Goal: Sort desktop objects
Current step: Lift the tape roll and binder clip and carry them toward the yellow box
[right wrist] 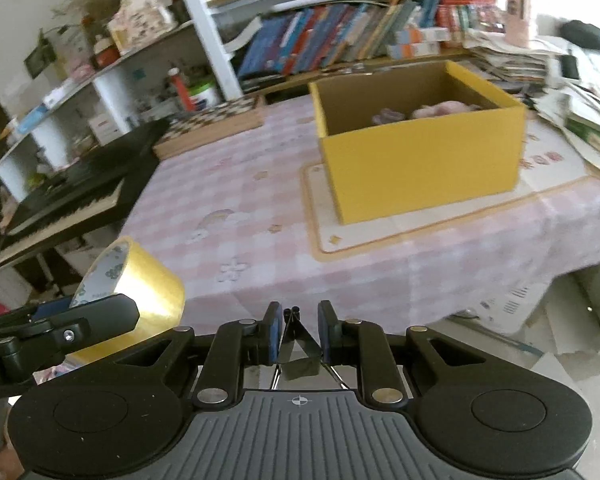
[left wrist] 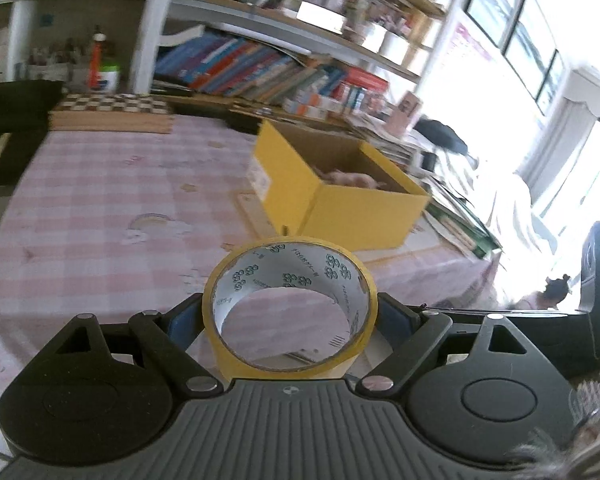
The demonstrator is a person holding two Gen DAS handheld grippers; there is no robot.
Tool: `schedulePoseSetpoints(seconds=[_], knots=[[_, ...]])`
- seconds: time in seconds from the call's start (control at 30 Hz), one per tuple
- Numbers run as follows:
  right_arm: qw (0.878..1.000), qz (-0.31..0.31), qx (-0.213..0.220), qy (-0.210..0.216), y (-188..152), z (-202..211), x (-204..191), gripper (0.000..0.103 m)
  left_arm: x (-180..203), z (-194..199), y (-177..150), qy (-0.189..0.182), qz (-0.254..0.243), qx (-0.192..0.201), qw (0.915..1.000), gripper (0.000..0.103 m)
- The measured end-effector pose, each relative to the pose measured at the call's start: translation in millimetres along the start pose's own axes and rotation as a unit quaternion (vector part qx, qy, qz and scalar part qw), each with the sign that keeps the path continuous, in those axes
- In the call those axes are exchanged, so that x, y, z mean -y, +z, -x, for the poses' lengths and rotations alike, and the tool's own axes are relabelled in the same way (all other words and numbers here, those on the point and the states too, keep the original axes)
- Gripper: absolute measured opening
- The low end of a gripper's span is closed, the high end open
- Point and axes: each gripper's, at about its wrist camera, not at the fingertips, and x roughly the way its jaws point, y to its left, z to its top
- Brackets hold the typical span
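Left wrist view: left gripper (left wrist: pixel 290 322) clamps a yellow tape roll (left wrist: pixel 290 312) on both sides (core facing the camera); yellow box (left wrist: pixel 336 188) stands at 1 o'clock on the pink checked tablecloth (left wrist: pixel 100 200); right gripper (right wrist: pixel 298 334) pinches a black binder clip (right wrist: pixel 298 354), box at 1 o'clock.

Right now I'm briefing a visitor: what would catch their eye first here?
The yellow tape roll, clamped in the left gripper in the foreground. Beyond it, the open yellow cardboard box stands on the pink checked tablecloth, something pink inside. The right gripper pinches a black binder clip.
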Motion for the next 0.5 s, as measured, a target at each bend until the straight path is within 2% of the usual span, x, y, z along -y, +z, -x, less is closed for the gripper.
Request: schedulePoseSetpoints(seconds=[0.3,0.5], knots=[[0.998,-0.039,0.004,-0.04,-3.6,13.7,39.0,0.019,35.9,-31.5,0.5,-0.053,-0.031,-0.03,0.9977,0.088],[0.997,-0.053,0.0,-0.054,3.2,15.4,63.1,0.019,57.4,-51.8,4.4,-0.071,-0.044,-0.042,0.9956,0.088]])
